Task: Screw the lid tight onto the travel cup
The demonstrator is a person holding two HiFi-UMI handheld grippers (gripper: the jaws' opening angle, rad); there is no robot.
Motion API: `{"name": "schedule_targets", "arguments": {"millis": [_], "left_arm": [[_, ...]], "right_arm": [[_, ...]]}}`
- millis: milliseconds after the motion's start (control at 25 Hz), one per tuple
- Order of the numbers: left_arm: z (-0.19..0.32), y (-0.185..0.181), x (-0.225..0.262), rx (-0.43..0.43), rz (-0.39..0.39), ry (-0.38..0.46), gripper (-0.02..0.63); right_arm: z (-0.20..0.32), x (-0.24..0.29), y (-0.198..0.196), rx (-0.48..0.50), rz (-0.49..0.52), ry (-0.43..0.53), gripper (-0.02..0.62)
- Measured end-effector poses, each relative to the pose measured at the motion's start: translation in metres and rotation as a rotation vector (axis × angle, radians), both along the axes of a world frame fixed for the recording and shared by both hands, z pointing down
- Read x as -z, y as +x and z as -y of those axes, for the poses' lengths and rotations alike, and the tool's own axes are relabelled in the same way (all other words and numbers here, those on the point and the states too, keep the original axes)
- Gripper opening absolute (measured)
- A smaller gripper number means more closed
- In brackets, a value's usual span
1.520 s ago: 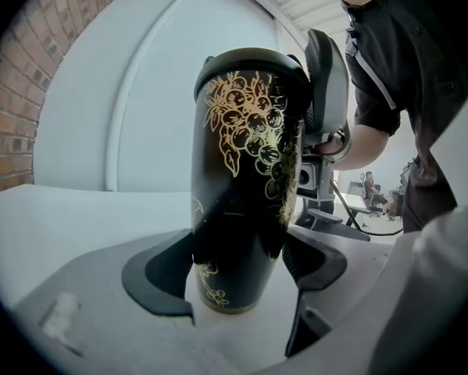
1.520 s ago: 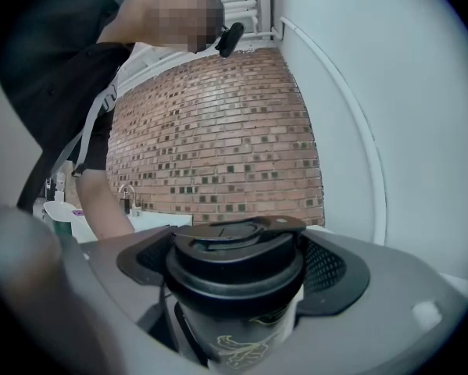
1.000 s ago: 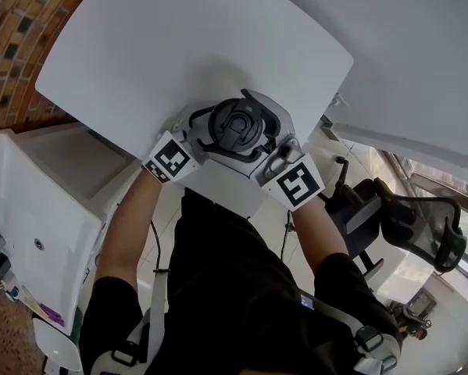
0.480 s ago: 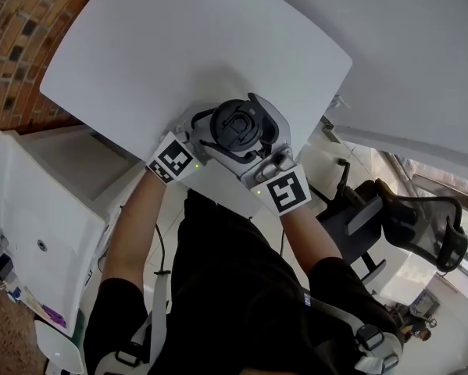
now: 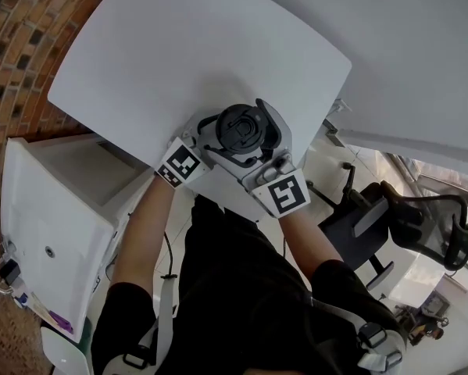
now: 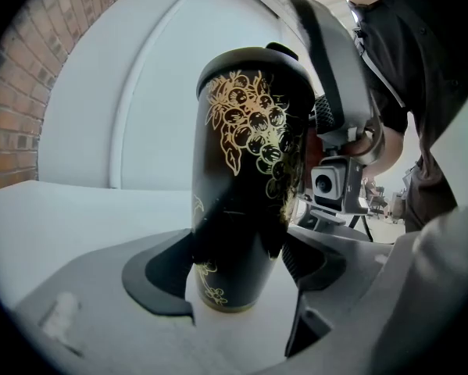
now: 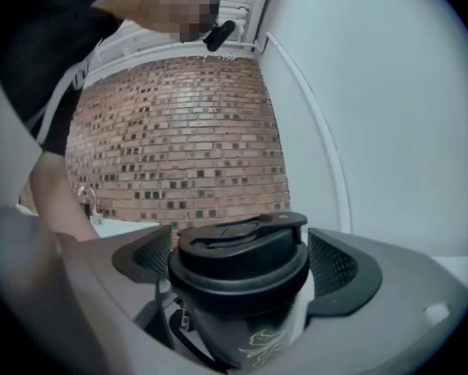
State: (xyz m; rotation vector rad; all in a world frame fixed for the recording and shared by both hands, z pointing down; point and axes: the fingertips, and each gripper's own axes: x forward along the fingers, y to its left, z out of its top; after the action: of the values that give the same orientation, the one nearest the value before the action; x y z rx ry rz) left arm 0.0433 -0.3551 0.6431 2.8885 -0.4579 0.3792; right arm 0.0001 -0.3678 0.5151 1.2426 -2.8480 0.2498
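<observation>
Two tools: left tool clamps cup, right tool opening round lid.

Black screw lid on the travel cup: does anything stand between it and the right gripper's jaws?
Nothing visible does. The black screw lid sits on the black travel cup with gold grape print, directly between the right gripper's opening jaws. The left gripper clamps the cup's body lower down.
</observation>
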Motion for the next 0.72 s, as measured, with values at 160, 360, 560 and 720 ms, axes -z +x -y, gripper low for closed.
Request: {"name": "schedule_targets", "arguments": {"millis": [160, 360, 560, 720], "left_arm": [[-0.001, 0.001, 0.000, 0.004, -0.002, -0.008, 0.362], [0.001, 0.000, 0.000, 0.005, 0.003, -0.002, 0.362], [0.001, 0.000, -0.001, 0.011, 0.002, -0.006, 0.362], [0.001, -0.001, -0.001, 0.017, 0.001, -0.009, 0.362]], "right_arm": [[-0.007, 0.010, 0.001, 0.257, 0.011, -0.017, 0.548], [-0.008, 0.013, -0.008, 0.483, -0.153, 0.081, 0.541], [-0.008, 0.013, -0.014, 0.472, -0.125, 0.091, 0.486], [-0.006, 0.013, -0.012, 0.404, -0.090, 0.079, 0.485]]}}
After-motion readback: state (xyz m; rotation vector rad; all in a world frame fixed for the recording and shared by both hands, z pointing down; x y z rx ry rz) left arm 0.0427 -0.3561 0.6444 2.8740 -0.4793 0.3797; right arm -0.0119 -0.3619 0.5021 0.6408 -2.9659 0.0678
